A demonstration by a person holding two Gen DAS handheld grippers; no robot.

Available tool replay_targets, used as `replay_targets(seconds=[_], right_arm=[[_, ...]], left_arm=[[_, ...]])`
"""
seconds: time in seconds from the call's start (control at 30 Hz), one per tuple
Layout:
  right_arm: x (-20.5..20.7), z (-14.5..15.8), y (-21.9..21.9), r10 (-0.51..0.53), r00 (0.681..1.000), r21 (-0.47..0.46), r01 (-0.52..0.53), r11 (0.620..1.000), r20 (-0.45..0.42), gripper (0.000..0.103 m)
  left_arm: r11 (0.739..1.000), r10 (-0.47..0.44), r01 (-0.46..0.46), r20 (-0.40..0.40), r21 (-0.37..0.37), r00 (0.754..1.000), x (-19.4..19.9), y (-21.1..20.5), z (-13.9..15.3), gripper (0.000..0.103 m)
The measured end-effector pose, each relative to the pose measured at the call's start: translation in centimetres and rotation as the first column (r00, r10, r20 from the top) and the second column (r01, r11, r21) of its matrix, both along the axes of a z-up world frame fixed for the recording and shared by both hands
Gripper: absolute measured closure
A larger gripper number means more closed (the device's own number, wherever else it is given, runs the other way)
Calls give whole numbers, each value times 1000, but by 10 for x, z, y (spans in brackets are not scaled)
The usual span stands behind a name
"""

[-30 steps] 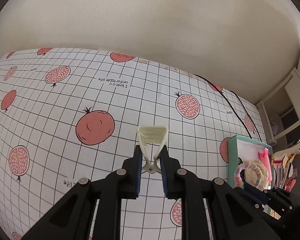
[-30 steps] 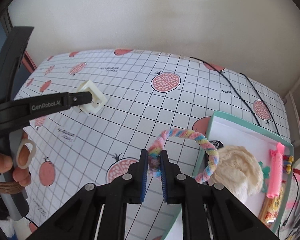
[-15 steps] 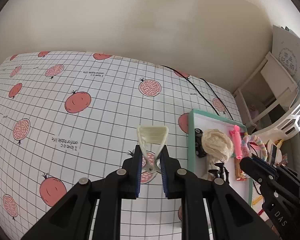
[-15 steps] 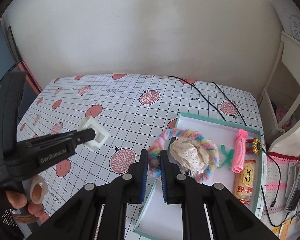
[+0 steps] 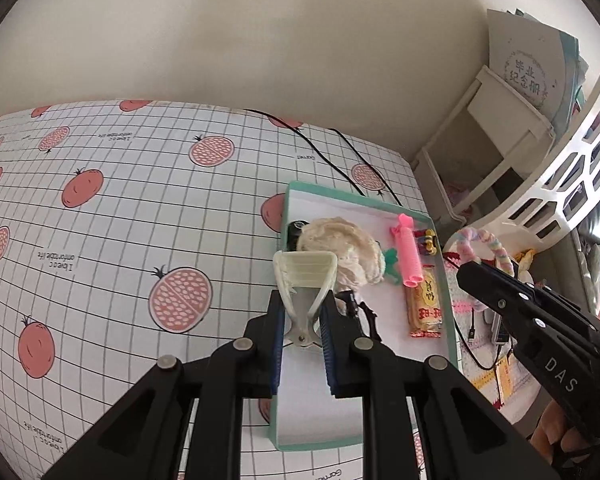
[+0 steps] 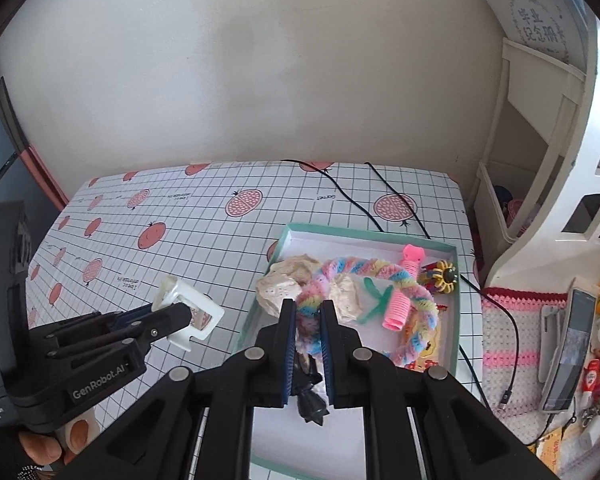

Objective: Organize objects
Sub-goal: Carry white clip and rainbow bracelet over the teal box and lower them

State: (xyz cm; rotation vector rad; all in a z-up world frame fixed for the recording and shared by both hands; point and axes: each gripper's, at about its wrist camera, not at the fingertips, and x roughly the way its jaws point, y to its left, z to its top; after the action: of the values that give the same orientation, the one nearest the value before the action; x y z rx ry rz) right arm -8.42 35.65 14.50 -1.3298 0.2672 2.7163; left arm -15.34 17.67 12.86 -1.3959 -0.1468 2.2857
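Left wrist view: the left gripper [image 5: 302, 316] is clenched on the pinch handles of a cream plastic clip [image 5: 305, 276], whose broad ribbed head juts past the fingertips, above the near-left part of the green-rimmed tray [image 5: 451, 344]. Rigid, light and smooth, the clip is judged likely to twist if gripped on its slick head; the narrow handle end gives the surer hold. Right wrist view: the right gripper [image 6: 309, 322] grasps a pastel braided fuzzy ring [image 6: 384, 270], which arches over the tray's contents: a cream crocheted piece [image 6: 284, 286], a pink hair roller [image 6: 404, 300], a snack packet [image 5: 426, 304]. Soft, light and floppy, the ring should sag and swing when carried; its plush pile compresses, so a pinch across the braid probably holds without slipping. Neither item looks fragile.
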Motion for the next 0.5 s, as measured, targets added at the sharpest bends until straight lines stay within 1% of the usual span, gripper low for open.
replay_targets(seconds=[0.13, 0.3, 0.5], right_arm=[[6, -4, 18, -29, 999, -5, 29, 1000, 14, 90], [10, -17, 35, -62, 996, -36, 64, 997, 63, 90], [6, -41, 40, -72, 989, -38, 78, 996, 126, 90]], left_arm=[[999, -32, 32, 27, 3, 999, 8, 18, -6, 86], [995, -86, 88, 44, -43, 995, 20, 35, -16, 86], [991, -113, 121, 119, -60, 986, 26, 44, -36, 86]])
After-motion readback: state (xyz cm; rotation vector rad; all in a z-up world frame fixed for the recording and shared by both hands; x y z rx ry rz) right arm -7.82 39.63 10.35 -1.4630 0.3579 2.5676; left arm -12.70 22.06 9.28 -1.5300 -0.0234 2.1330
